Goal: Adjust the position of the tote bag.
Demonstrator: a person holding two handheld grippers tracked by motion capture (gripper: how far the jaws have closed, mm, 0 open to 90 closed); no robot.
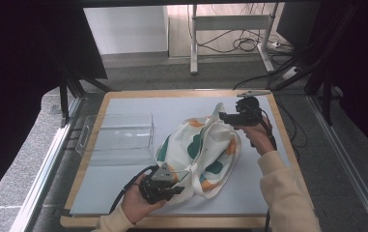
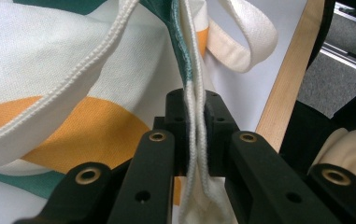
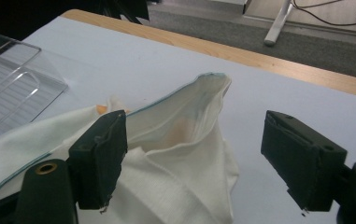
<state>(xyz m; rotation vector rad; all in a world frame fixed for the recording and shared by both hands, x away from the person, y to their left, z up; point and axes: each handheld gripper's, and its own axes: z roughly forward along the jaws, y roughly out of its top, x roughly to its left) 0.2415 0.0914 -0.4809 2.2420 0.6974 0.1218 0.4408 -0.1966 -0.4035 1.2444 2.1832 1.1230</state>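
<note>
Left gripper view: left claw point(image 2: 196, 133) pinching bag hem point(image 2: 195, 112).

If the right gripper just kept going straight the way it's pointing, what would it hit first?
Most likely the tote bag: the right gripper has its jaws open, and the bag's raised open rim lies directly ahead between them. Depth is hard to judge, so it might skim just over the cloth towards the table.

1. The bag point(image 1: 198, 157) is woven cloth, matt, cream with printed green and orange patches; its hem point(image 2: 80, 70) is stitched and slightly coarse.
2. The tray point(image 1: 119, 137) is clear, glossy plastic.
3. The table's edge point(image 1: 181, 93) is pale, smooth wood; its mat point(image 1: 263, 188) looks matt.
4. The left gripper point(image 2: 195, 135) is matt black plastic with brass-coloured rivets.
</note>
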